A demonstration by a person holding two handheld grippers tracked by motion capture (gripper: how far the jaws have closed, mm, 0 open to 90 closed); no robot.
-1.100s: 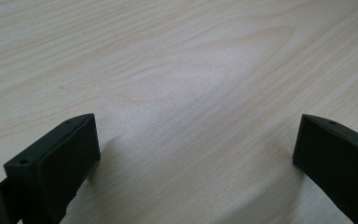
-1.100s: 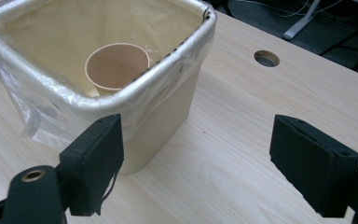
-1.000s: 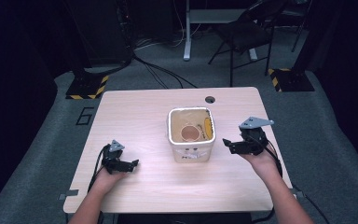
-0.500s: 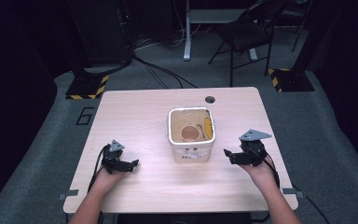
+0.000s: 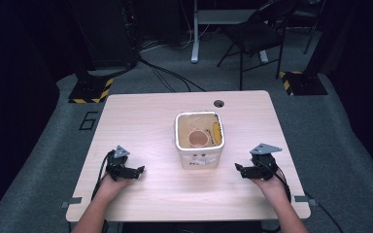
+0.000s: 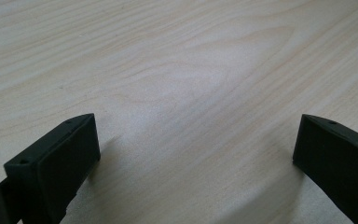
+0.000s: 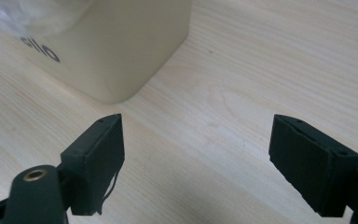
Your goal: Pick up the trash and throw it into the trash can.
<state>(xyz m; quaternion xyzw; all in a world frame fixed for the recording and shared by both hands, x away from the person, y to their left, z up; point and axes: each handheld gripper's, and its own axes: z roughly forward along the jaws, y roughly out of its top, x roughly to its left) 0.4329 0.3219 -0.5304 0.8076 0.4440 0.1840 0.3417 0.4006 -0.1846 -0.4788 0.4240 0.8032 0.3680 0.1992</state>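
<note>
A cream square tub [image 5: 199, 141] stands in the middle of the light wooden table [image 5: 145, 116], with a brown round thing and something yellow inside it. My left gripper [image 5: 138, 171] rests on the table to the tub's left, open, bare wood between its jaws [image 6: 196, 154]. My right gripper [image 5: 239, 169] rests on the table to the tub's right, open with nothing between its jaws [image 7: 196, 154]. A corner of the tub [image 7: 116, 51] stands just beyond its left jaw.
A round cable hole [image 5: 218, 103] sits near the table's far edge. A folding chair [image 5: 255, 36], a desk leg and black cables stand on the grey floor beyond the table. Yellow-and-black striped bases [image 5: 90, 90] lie at both far corners.
My right gripper has come down and back toward the table's near edge, settling on the wood. The left gripper and the tub have not moved.
</note>
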